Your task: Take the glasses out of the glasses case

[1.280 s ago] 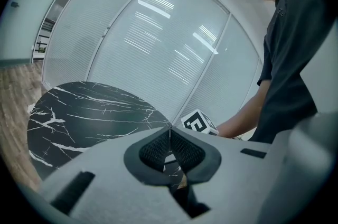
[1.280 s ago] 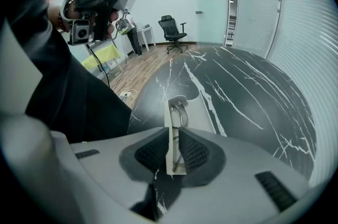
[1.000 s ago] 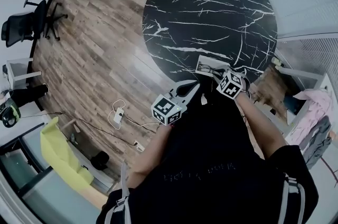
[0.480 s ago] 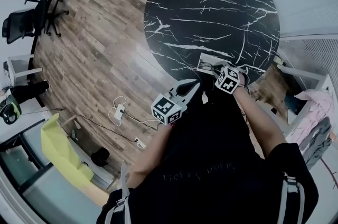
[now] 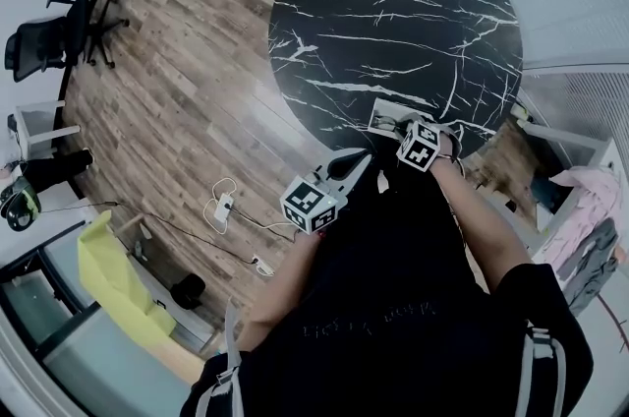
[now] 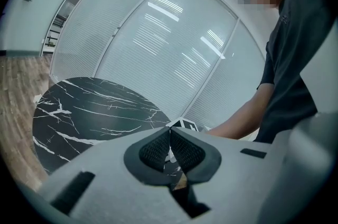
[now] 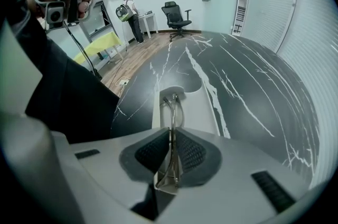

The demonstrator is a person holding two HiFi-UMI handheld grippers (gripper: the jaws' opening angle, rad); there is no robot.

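Observation:
A white glasses case (image 5: 381, 118) lies open at the near edge of the round black marble table (image 5: 393, 12). My right gripper (image 5: 401, 128) hovers right over it. In the right gripper view, the right gripper (image 7: 171, 136) is shut on thin wire-framed glasses (image 7: 172, 109), which stick out forward above the case (image 7: 200, 106). My left gripper (image 5: 362, 161) is held off the table's edge, close to the person's body. In the left gripper view its pads (image 6: 170, 136) meet with nothing between them.
A wood floor surrounds the table (image 7: 253, 75). On it lies a power strip with a cable (image 5: 221, 208), and a black office chair (image 5: 59, 41) stands far off. A yellow object (image 5: 108, 277) is near the person. Glass walls with blinds stand behind the table (image 6: 90, 106).
My right gripper has shifted slightly up and left over the case with the glasses in it. The left gripper has stayed where it was.

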